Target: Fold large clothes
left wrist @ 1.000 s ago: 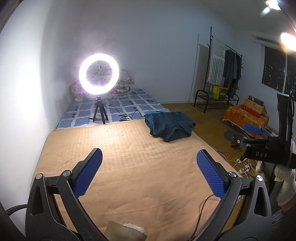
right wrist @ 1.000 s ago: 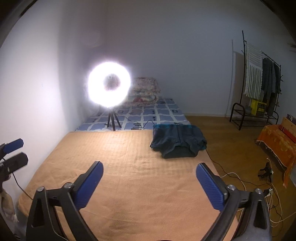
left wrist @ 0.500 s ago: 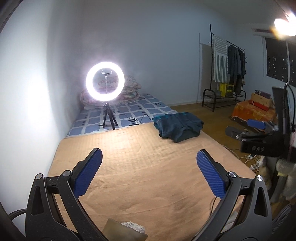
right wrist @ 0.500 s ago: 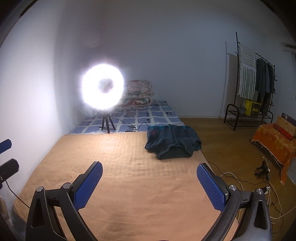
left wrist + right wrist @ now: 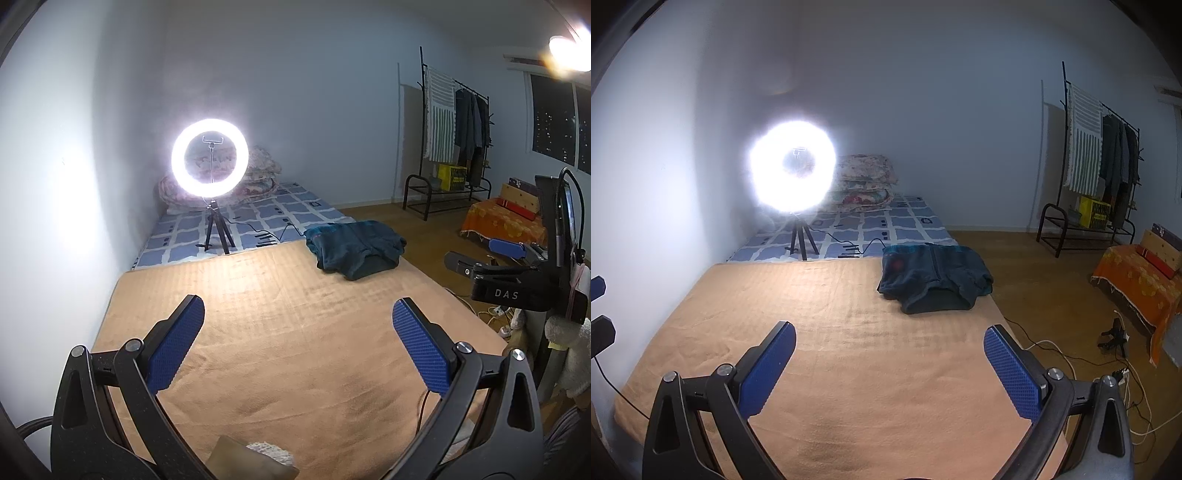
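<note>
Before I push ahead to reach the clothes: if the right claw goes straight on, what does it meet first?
Probably the tan blanket on the mattress: the open right claw points at bare cloth. The dark teal folded garment lies farther off, slightly right of that line. Depth is unclear.

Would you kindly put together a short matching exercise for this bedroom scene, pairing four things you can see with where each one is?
Things:
1. dark teal garment
2. ring light
3. striped towel
4. orange cloth

Places:
A. hanging on the black clothes rack
B. draped over low furniture by the right wall
C. lying bunched at the far right corner of the tan blanket
D. standing on a small tripod on the blue checked mattress

Pairs: 1-C, 2-D, 3-A, 4-B
</note>
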